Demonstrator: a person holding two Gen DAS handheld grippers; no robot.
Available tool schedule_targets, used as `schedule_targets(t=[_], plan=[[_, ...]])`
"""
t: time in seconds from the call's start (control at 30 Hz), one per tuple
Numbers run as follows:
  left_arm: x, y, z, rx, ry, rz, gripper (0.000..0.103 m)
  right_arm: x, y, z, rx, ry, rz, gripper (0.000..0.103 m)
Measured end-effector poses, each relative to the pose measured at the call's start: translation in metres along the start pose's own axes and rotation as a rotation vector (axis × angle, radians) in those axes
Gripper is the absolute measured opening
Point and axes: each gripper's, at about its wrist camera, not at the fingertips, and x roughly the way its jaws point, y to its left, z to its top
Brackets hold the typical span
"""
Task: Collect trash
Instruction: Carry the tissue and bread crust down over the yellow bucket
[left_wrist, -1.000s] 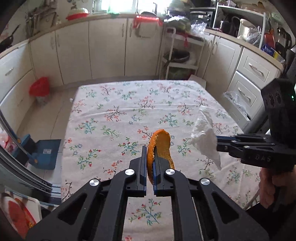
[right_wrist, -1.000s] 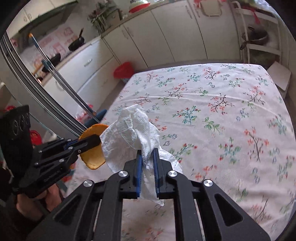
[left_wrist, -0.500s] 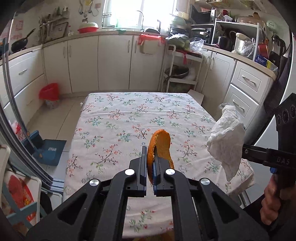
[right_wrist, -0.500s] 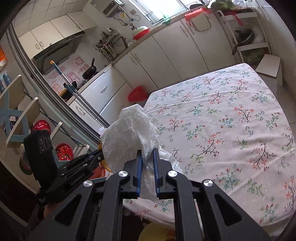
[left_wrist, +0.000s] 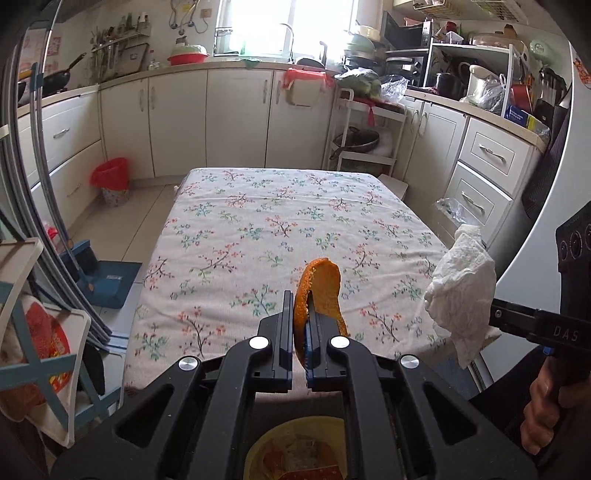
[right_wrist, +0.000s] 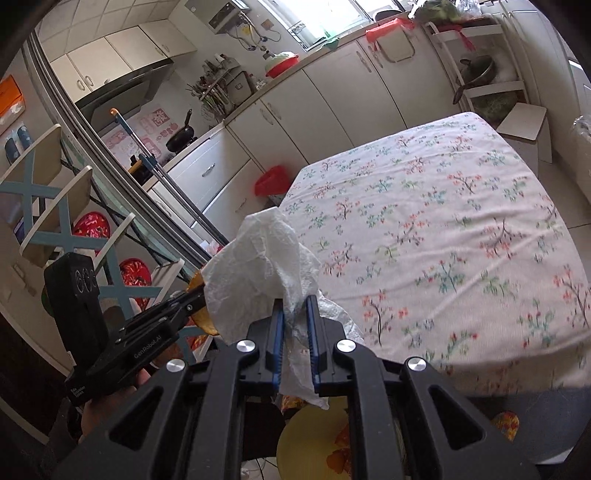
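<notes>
My left gripper (left_wrist: 300, 295) is shut on a curved piece of orange peel (left_wrist: 321, 291), held upright in the air off the near edge of the flowered table (left_wrist: 266, 221). My right gripper (right_wrist: 295, 299) is shut on a crumpled white paper tissue (right_wrist: 258, 266); the same tissue (left_wrist: 461, 291) hangs at the right of the left wrist view. Below both grippers sits a yellow bin (left_wrist: 295, 454) with scraps inside, also the yellow bin (right_wrist: 314, 439) under the right fingers. The left gripper (right_wrist: 195, 295) and a sliver of peel (right_wrist: 195, 281) show behind the tissue.
A red-lined bin (left_wrist: 110, 181) stands by the cabinets at far left. A blue dustpan (left_wrist: 107, 280) lies on the floor left of the table. Stacked folding chairs (left_wrist: 33, 332) stand at the near left. A hand (left_wrist: 543, 421) grips the right handle.
Both grippers have pulled back from over the table toward its near edge, carrying the peel and the tissue. The yellow bin has come into view underneath them.
</notes>
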Motion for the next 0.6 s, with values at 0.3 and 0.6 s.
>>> schedule_targets(t=[0.3, 0.6], plan=[[-0.019, -0.004, -0.028, -0.001, 0.018, 0.0, 0.004, -0.01, 0.011, -0.032, -0.021, 0.026, -0.02, 0.015], [-0.03, -0.009, -0.053, 0.001, 0.045, -0.004, 0.004, -0.009, 0.016, -0.055, -0.033, 0.075, -0.02, 0.015]])
